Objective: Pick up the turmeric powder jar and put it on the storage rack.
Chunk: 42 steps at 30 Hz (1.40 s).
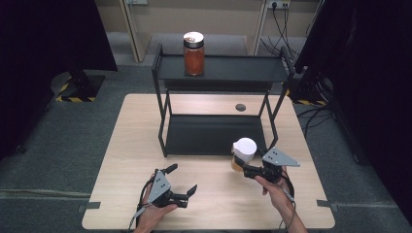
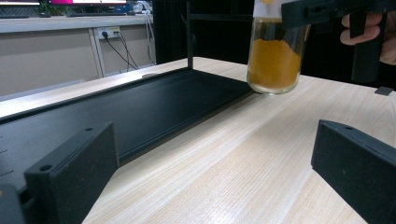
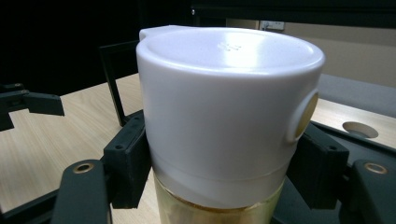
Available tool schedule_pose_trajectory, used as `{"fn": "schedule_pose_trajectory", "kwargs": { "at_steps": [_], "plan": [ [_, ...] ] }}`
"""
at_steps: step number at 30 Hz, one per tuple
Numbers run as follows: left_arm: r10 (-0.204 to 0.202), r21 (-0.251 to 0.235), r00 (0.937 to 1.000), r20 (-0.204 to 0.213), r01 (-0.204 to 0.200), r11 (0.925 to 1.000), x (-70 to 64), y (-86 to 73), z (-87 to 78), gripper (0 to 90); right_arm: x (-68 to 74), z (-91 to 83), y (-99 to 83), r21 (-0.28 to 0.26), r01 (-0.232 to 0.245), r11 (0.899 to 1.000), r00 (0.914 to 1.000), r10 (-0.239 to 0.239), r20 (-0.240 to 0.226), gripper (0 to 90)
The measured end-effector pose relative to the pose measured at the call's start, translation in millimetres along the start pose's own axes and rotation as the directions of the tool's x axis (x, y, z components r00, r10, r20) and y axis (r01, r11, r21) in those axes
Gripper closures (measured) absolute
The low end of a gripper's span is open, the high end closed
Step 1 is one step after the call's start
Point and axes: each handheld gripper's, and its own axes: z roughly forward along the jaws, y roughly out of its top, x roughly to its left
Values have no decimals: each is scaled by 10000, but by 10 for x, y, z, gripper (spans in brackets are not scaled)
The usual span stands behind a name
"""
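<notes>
A glass jar of yellow powder with a white lid [image 1: 244, 148] stands at the front right corner of the black rack's lower shelf [image 1: 209, 138]. My right gripper [image 1: 243, 167] is shut on it just below the lid [image 3: 224, 102], one jaw on each side. In the left gripper view the jar [image 2: 274, 60] has its base at or barely above the tabletop; I cannot tell which. My left gripper [image 1: 183, 179] is open and holds nothing, low over the front of the table. Its jaws [image 2: 212, 168] point toward the jar. A second jar with red-orange contents [image 1: 194, 54] stands on the top shelf [image 1: 243, 68].
The rack's thin legs [image 1: 162, 121] stand on the wooden table [image 1: 126, 145]. A round cable hole [image 1: 240, 107] sits behind the rack. Black curtains and stand bases flank the table. Bare wood lies between the two grippers.
</notes>
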Motion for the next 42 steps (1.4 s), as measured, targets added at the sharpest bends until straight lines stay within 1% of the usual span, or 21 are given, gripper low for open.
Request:
{"fn": "schedule_pose_trajectory", "kwargs": {
  "at_steps": [5,8,9,10,14,17,21,27,33,37,42],
  "plan": [
    [-56,36,10000,4,56,10000,5,0,2,3,-8,-13,107,43,113,9999,9999,-112,-28,311],
    [-67,72,10000,-4,67,10000,9,-2,6,3,-26,-16,142,60,-12,10000,9999,13,-112,311],
    [-83,80,10000,-4,83,9999,12,-3,7,3,-52,-17,178,38,-181,9998,9995,182,-254,311],
    [-91,86,10000,-6,91,9999,14,-3,7,3,-54,-18,199,39,-171,9998,9995,172,-270,311],
    [-262,77,9997,1,262,9996,31,-12,7,3,-39,-23,279,7,8,10000,9997,-8,-243,311],
    [-309,94,9995,-20,309,9995,37,-15,7,3,-38,-27,343,-48,139,9999,9996,-140,-250,311],
    [-304,96,9995,-15,304,9995,37,-17,9,3,-33,-34,450,-75,292,9995,9993,-294,-218,311],
    [-346,134,9994,-11,346,9993,46,-20,11,3,-46,-28,647,29,415,9991,9987,-414,-291,311],
    [-363,152,9993,-22,363,9992,49,-22,11,3,-50,0,821,-47,505,9987,9977,-506,-441,311],
    [-395,154,9992,-39,395,9991,49,-25,12,3,-33,12,948,-107,661,9978,9962,-666,-560,311],
    [-364,169,9993,-23,365,9992,46,-26,14,3,-42,34,1121,-54,588,9983,9952,-590,-777,311]
  ]
}}
